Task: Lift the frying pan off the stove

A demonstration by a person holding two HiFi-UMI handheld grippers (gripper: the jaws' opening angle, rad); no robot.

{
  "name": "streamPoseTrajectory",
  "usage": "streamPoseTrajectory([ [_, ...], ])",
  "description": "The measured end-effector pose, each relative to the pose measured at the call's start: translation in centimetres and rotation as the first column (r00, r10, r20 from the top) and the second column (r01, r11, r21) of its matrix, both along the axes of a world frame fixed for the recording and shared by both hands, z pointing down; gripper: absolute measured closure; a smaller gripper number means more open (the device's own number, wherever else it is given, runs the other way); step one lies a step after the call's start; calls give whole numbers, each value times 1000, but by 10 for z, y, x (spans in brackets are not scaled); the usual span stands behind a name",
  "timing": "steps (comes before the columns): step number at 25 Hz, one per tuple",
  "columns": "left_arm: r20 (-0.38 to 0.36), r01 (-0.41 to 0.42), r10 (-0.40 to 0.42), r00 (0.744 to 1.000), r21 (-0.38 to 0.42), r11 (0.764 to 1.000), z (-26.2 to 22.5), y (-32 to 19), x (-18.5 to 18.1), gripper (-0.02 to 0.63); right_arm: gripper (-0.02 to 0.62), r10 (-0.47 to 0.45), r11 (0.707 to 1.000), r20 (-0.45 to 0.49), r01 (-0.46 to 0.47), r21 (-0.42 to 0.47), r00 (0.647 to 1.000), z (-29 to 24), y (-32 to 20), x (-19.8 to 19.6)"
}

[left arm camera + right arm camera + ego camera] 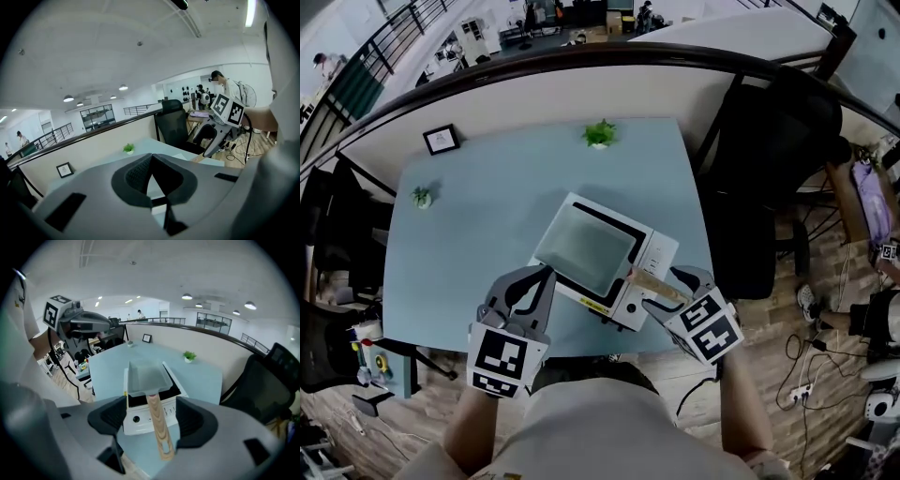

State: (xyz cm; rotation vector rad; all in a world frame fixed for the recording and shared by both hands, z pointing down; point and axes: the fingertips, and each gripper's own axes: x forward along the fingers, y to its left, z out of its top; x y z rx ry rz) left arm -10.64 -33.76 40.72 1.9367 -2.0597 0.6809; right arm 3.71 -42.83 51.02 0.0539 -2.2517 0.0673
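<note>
A square grey frying pan (pixel 586 248) (pixel 145 376) sits on the white stove (pixel 652 253) (pixel 138 420) with a black top, near the table's front edge. Its wooden handle (pixel 654 284) (pixel 159 427) points toward me. My right gripper (pixel 673 291) (pixel 152 418) is open, with one jaw on each side of the handle and a gap at both sides. To the left of the stove's front corner, my left gripper (pixel 530 277) (pixel 151 159) is shut with nothing in it. The left gripper view hides the pan behind its own jaws.
On the light blue table (pixel 487 216) stand a small plant (pixel 600 134) at the back, another plant (pixel 422 197) at the left and a picture frame (pixel 442 139). A black office chair (pixel 769 159) stands to the right. A low wall runs behind the table.
</note>
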Motion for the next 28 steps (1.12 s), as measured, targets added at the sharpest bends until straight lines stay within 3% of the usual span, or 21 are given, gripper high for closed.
streamPoseTrajectory([
  [7,-35,-2,-1,999,-91,996,39,4,-17,603,272,-59,997,-169,51,-52,984,59,-1,-18],
  [18,-74,-20,7,997,-178,984,96,7,-32,603,282,-183,982,-324,184,-28,928,116,3,-38],
  [28,-88,9,-29,996,-218,976,130,25,-50,603,408,-209,974,-402,225,-8,891,143,-2,-42],
])
